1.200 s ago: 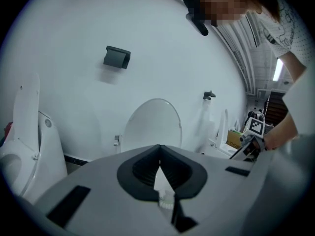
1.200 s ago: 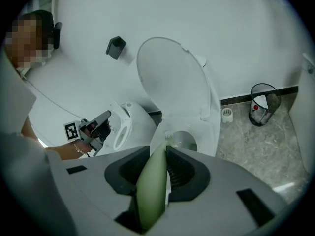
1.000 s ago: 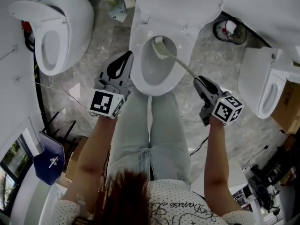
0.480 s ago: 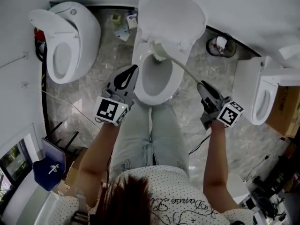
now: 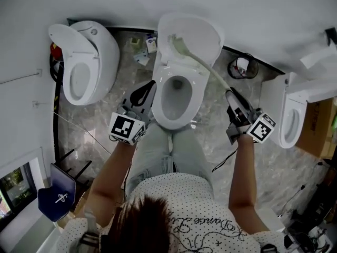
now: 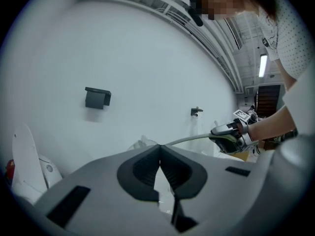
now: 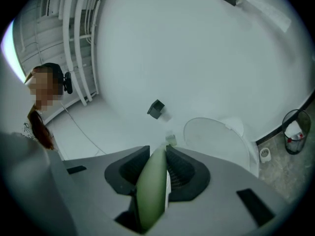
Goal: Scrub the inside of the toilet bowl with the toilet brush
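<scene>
right gripper [image 5: 232,97]: fingers clamped on brush [image 5: 204,66] handle end, for reach | brush head: up by lid [image 5: 205,33], above bowl [image 5: 159,91], not inside | left gripper [image 5: 143,93]: fingers pressed together, empty, parked beside bowl's left rim, clear of stroke | next: likely lower head into bowl

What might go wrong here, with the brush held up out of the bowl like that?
The toilet brush has its head up by the raised lid, outside the bowl, so it may drip on the floor. The right gripper clamps only the far end of the long handle, so the brush could twist or slip when pushed.
</scene>
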The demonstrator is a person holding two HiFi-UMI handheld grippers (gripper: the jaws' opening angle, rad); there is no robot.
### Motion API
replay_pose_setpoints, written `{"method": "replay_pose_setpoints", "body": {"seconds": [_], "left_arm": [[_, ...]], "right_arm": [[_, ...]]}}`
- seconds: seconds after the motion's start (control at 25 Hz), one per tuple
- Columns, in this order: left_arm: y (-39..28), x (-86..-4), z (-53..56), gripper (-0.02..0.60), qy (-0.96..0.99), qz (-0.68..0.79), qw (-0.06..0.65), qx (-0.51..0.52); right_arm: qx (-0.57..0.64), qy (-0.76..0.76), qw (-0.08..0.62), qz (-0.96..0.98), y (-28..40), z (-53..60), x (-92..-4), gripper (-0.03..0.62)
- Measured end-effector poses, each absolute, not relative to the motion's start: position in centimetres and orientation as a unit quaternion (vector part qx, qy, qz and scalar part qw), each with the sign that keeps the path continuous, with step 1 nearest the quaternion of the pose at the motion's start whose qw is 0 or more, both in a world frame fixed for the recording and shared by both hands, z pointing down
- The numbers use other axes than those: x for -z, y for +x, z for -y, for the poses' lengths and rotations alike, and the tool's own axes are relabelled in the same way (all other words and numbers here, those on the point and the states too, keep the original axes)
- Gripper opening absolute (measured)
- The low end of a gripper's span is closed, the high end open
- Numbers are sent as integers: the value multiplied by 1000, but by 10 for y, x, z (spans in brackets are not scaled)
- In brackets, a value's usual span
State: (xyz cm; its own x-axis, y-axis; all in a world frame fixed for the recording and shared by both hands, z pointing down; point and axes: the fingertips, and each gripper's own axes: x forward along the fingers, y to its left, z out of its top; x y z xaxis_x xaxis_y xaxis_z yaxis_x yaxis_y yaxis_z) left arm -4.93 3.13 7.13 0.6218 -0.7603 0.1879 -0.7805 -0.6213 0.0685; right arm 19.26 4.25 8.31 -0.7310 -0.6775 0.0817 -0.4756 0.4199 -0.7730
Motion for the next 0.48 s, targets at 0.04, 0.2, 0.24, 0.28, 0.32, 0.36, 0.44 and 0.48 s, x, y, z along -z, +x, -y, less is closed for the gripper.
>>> {"method": "replay_pose_setpoints", "body": {"seconds": [0.04, 0.2, 0.24, 0.28, 0.32, 0.36, 0.44, 0.48], "left_arm": [[-49, -65, -32, 3, 898, 430, 68, -68], [-52, -43, -35, 3, 897, 434, 58, -57], [-54, -39, -37, 3, 896, 436, 56, -54], [-55, -34, -38, 3, 896, 438, 54, -52], [-55, -30, -39, 3, 896, 438, 53, -50], [-55, -27, -39, 4, 896, 438, 52, -50], [-54, -20, -41, 3, 897, 437, 49, -49], [-55, -17, -41, 3, 897, 438, 48, -47]], "right_arm": [[405, -346, 130, -836, 193, -40, -74, 118], [377, -345, 151, -846, 190, -34, -44, 117], [372, -341, 154, -849, 188, -34, -37, 117], [364, -338, 154, -854, 185, -33, -30, 117], [354, -336, 150, -860, 182, -33, -24, 117], [344, -336, 143, -865, 179, -33, -19, 117], [318, -342, 123, -876, 174, -33, -12, 117], [304, -346, 113, -880, 171, -33, -9, 117]]}}
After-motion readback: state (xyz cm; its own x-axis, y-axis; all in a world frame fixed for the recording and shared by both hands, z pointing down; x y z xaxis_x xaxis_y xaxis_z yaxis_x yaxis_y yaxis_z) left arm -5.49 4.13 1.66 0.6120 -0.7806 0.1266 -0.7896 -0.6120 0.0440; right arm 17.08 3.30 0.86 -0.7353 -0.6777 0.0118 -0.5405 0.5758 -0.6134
